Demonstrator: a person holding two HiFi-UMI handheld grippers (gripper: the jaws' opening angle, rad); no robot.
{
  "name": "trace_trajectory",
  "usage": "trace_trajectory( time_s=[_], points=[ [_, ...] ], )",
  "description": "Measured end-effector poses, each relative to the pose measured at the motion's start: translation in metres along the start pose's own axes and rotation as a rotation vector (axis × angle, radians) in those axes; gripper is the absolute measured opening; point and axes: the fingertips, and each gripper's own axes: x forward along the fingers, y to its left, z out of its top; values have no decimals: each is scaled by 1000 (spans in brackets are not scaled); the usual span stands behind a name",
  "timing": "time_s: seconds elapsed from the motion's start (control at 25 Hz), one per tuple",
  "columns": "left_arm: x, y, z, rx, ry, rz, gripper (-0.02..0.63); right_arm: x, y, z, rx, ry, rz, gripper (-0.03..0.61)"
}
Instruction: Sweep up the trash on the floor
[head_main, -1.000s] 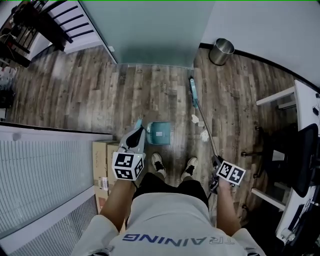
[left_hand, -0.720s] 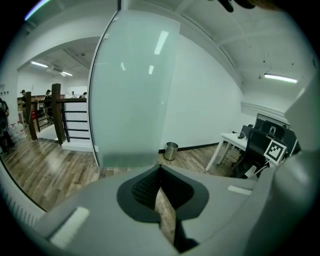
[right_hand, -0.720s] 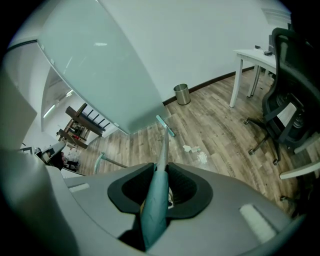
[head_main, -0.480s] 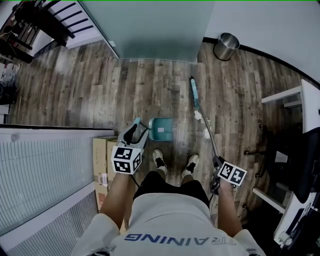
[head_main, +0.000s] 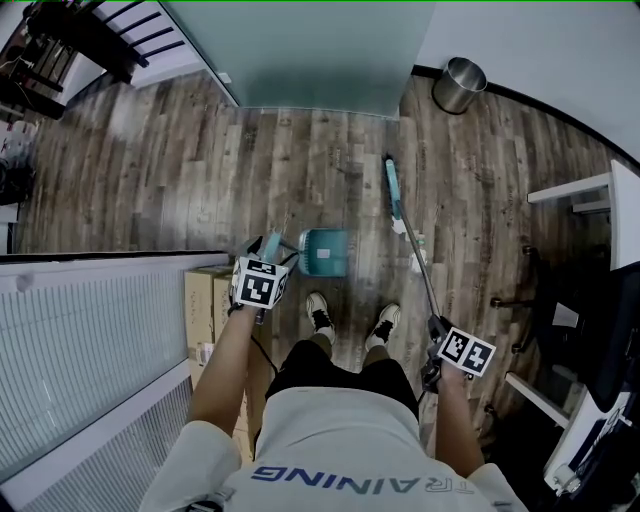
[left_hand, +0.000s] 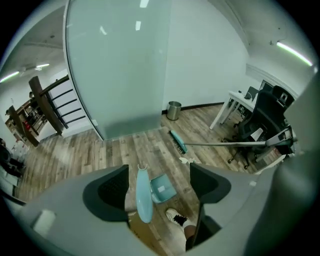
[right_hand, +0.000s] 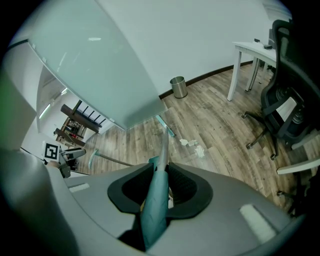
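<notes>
A teal dustpan (head_main: 326, 252) stands on the wood floor just ahead of my shoes. Its upright teal handle (left_hand: 143, 195) rises between the jaws of my left gripper (left_hand: 159, 168), close to the left jaw. Those jaws are opening and no pad presses on the handle. In the head view the left gripper (head_main: 267, 247) hangs at the top of that handle. My right gripper (right_hand: 161, 168) is shut on the broom's teal grip (right_hand: 154, 202). The broom head (head_main: 392, 184) rests on the floor farther out, beside crumpled white paper trash (head_main: 401, 227) and a second piece (head_main: 417, 263).
A metal bin (head_main: 460, 85) stands by the far wall at the right. A frosted glass partition (head_main: 300, 50) closes the far side. Cardboard boxes (head_main: 205, 300) and a white slatted panel (head_main: 90, 330) sit at my left. An office chair (head_main: 600, 300) and white desk (head_main: 585, 190) are on the right.
My left gripper has sunk toward the floor by the dustpan handle and its jaws have gone from shut to wide apart. The broom and right gripper have hardly moved.
</notes>
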Motion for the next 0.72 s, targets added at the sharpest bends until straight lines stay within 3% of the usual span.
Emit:
trace_trajectory(
  time_s=[0.32,0.48,0.72],
  points=[
    [81,31,-33,1,197,13,394,1,-3,-1,-2,26,-28,109],
    [111,16,-73,-65,397,-59,393,-5,-6,2,-1,17,-46,109],
    [128,18,-78,-66,463,-55,355,-7,-21,3,19,24,-84,109]
  ],
)
